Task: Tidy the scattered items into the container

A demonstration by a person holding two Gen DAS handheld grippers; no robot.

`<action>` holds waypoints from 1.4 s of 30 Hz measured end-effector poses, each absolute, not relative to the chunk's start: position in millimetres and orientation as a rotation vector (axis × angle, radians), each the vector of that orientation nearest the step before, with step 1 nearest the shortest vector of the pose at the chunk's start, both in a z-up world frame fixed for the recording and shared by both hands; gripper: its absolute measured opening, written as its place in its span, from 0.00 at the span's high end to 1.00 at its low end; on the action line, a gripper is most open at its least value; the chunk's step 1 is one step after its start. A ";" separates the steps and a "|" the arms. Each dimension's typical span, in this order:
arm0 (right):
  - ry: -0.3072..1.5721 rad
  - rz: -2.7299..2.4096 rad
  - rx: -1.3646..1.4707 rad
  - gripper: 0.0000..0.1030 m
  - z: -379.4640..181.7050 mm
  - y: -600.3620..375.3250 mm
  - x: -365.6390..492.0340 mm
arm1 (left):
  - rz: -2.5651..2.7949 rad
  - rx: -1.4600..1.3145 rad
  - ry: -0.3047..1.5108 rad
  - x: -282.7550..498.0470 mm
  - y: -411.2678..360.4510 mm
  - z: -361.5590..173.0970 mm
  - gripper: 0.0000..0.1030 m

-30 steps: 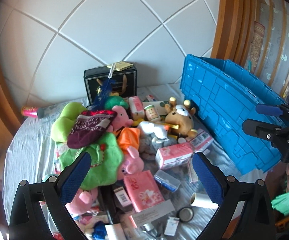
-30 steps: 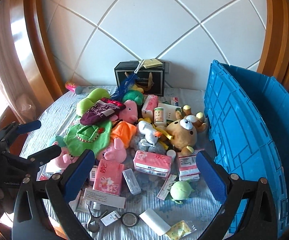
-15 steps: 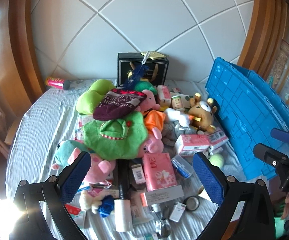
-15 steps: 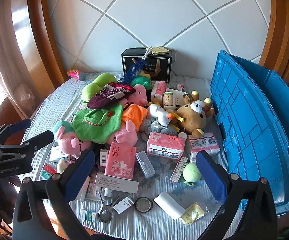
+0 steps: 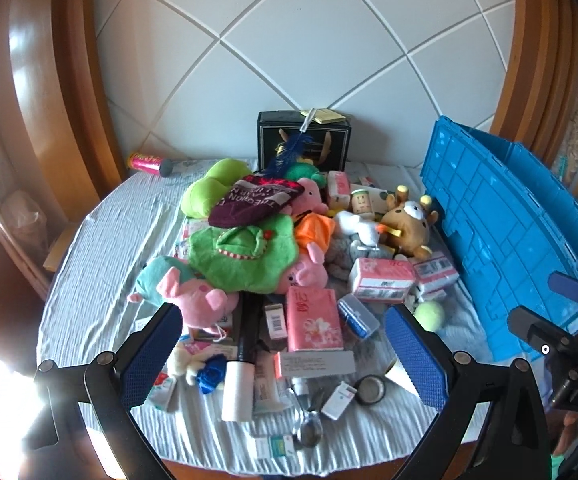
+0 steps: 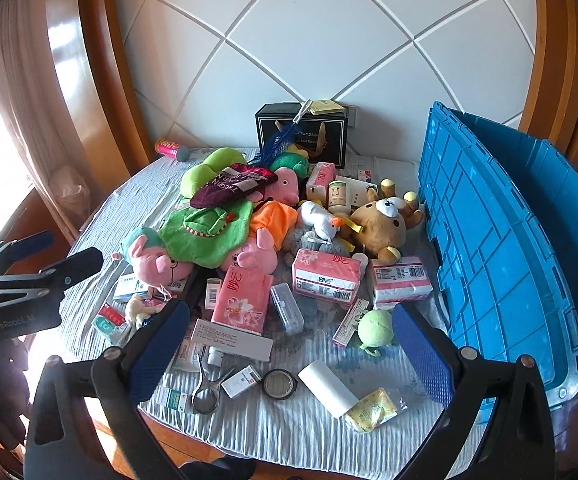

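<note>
Both fingers point(image 5: 161, 356) spread wide, above pile point(image 5: 245, 256)

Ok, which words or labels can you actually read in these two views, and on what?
"GenRobot.AI": body of the left gripper.
"DAS", cut off: body of the right gripper.
Maroon pouch: white lettering upside down, not readable for sure.
Pink tissue packs, black box, small cartons: too small or blurred.

The big plastic box point(image 6: 501, 240) is blue. The soft frog cloth point(image 6: 205, 232) is green. The soft pig toy point(image 6: 153, 264) is pink.
</note>
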State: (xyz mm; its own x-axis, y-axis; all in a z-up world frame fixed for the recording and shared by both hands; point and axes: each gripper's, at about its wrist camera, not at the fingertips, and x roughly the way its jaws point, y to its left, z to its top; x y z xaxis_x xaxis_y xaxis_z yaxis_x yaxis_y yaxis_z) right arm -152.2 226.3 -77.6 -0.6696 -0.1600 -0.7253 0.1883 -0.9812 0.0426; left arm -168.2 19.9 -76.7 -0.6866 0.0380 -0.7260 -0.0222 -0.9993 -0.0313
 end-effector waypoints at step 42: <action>0.012 -2.910 1.112 0.00 -12.9 248.4 -13.0 | 2.985 -1.014 0.018 -38.7 37.7 0.5 0.01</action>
State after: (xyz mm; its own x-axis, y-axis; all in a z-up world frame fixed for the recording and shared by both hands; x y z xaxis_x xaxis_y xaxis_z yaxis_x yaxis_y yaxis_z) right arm -13.0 248.4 -12.9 -0.7449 -0.0220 -0.6668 0.0274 -0.9996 0.0025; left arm -38.7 37.7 0.5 -0.7931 -0.0142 -0.6090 0.0068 -0.9999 0.0145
